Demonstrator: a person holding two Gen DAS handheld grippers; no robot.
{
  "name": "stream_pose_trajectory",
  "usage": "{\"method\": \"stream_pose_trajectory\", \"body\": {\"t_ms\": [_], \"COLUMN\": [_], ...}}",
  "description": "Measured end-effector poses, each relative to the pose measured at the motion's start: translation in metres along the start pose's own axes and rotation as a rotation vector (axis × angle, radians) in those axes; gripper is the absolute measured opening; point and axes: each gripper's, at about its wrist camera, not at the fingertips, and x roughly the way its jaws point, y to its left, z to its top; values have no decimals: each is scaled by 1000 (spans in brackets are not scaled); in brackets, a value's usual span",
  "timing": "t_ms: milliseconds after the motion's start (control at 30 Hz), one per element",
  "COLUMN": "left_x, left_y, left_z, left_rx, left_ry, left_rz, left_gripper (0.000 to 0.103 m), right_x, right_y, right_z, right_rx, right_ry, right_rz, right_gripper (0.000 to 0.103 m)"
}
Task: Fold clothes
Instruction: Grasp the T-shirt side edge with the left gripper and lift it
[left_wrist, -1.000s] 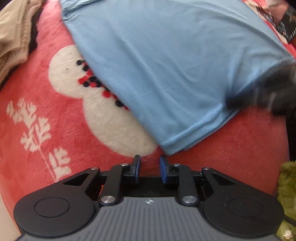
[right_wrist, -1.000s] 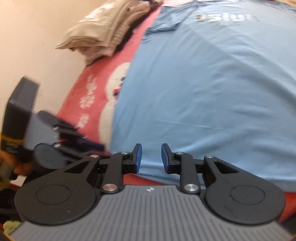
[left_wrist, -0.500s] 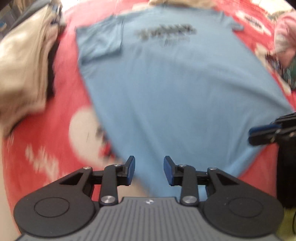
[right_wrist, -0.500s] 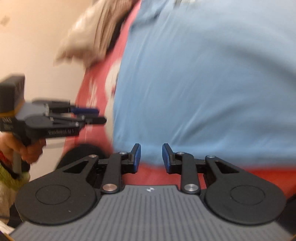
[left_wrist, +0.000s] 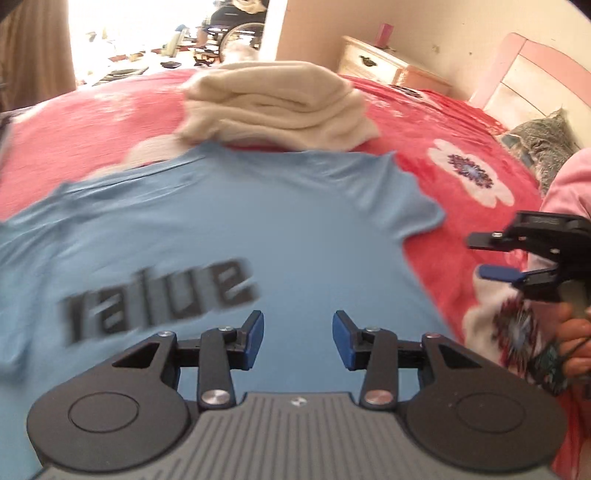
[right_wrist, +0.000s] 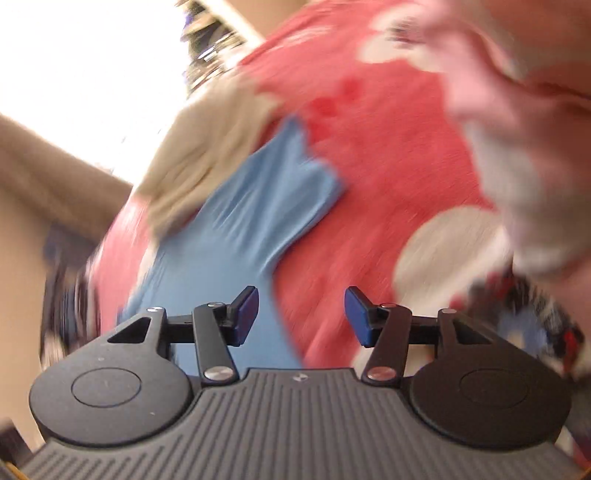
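Whereas one second earlier both grippers hung near the hem, the left gripper (left_wrist: 297, 339) and right gripper (right_wrist: 301, 316) now open, empty, over the blue T-shirt (left_wrist: 229, 229) spread on the red blanket (left_wrist: 454, 122).

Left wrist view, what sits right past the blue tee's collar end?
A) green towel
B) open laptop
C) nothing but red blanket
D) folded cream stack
D: a folded cream stack lies on the red blanket, right at the far edge of the blue T-shirt.
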Motion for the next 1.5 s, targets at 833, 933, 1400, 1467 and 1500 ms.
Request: {"method": "stream_pose_trajectory", "body": {"t_ms": [833, 933, 1400, 1467, 1500], "left_x": [214, 238, 217, 192, 180], "left_y": [-128, -144, -128, -106, -94], "left_z": [206, 211, 216, 218, 217], "left_rx": [187, 224, 28, -38, -68], "left_ry": [93, 129, 40, -6, -28], "left_rz": [0, 83, -19, -58, -79], "left_gripper": [48, 43, 3, 3, 3], "right_x": [71, 69, 65, 59, 56], "right_y": [21, 21, 33, 44, 51], "right_z": [-1, -1, -4, -9, -12], "right_rx": [-290, -330, -477, -550, -597], "right_ry": [-303, -299, -316, -335, -347], "right_rz": [-132, -135, -147, -143, -140], "right_gripper": [12, 12, 7, 7, 7]}}
